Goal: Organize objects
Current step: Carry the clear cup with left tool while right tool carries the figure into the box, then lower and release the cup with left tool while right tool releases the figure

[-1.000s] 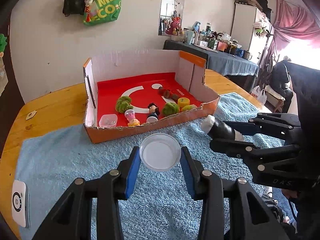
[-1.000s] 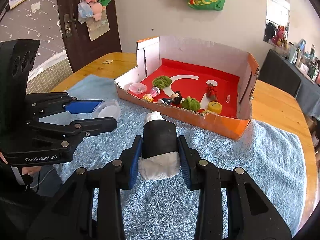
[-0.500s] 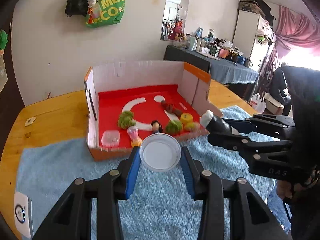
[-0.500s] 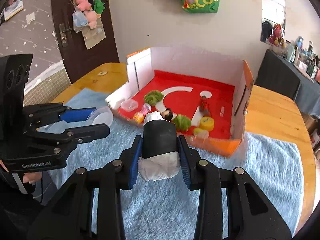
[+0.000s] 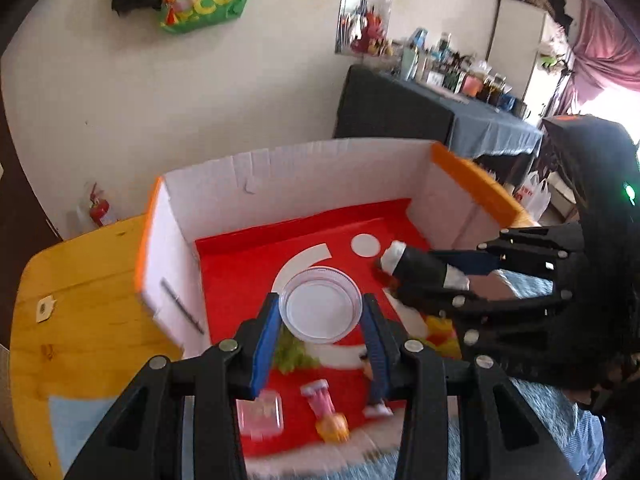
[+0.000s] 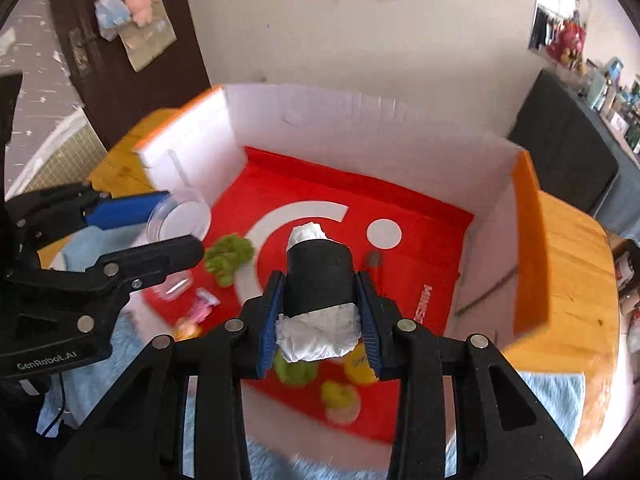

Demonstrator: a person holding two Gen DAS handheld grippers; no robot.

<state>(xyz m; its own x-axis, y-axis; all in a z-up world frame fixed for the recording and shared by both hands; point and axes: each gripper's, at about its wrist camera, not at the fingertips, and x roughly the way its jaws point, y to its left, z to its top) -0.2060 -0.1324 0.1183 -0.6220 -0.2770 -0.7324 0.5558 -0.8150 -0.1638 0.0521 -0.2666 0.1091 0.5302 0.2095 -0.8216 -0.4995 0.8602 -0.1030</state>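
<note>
My left gripper (image 5: 320, 312) is shut on a clear round plastic lid (image 5: 320, 305), held above the red floor of the open cardboard box (image 5: 280, 168). My right gripper (image 6: 319, 300) is shut on a black roll stuffed with white paper (image 6: 318, 276), also over the box floor (image 6: 420, 248). In the left wrist view the right gripper (image 5: 436, 276) with its roll reaches in from the right. In the right wrist view the left gripper (image 6: 176, 224) holds the lid (image 6: 180, 222) at the box's left side.
Inside the box lie green fuzzy balls (image 6: 228, 256), a small clear case (image 5: 260, 414), a pink and yellow toy (image 5: 326, 412), a yellow cap (image 6: 360, 364) and other small toys. The box stands on a blue towel (image 6: 552, 396) on a wooden table (image 5: 80, 304).
Both grippers have moved forward from over the towel to over the box interior, each still holding its object. The box now fills both views.
</note>
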